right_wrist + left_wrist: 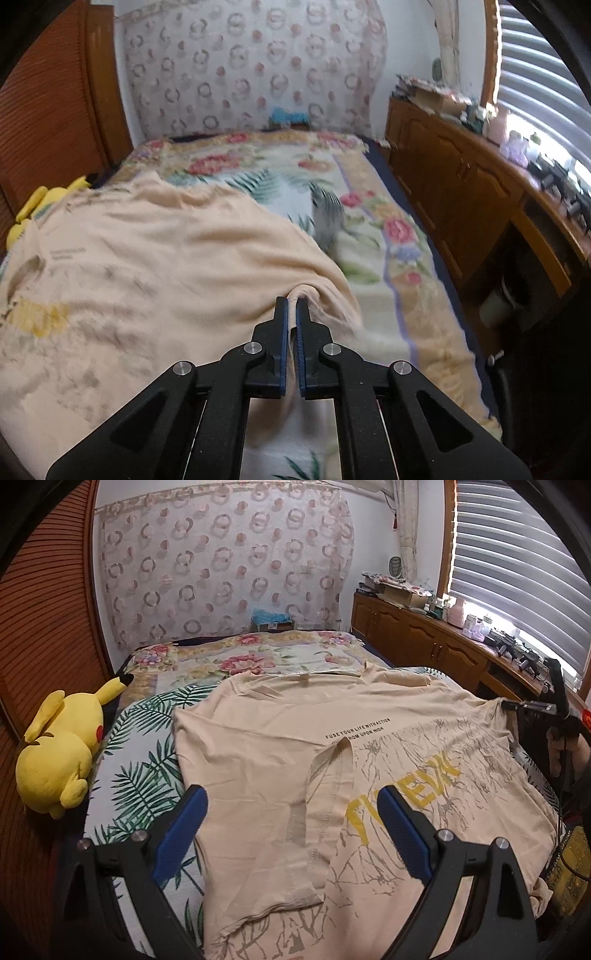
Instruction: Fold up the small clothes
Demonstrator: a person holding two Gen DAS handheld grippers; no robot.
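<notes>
**Soft Tee Mid-Fold on the Bed**

My left tongs [291, 823] hover wide and empty over the limp beige printed cotton T-shirt [258, 738] spread on the floral bed [147, 775]; my right tongs [291, 308] pinch its right hem edge, the surest handhold.

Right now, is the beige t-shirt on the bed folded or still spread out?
Partly folded. The t-shirt lies mostly flat on the bed, with one sleeve turned in over the print. The right gripper pinches its other edge.

Daylight glares through the window blinds [517, 572] on the right, blowing them out. Left wrist view's sharp; right wrist view's smeared with motion blur. Heavy fisheye bending, dark corners.
</notes>
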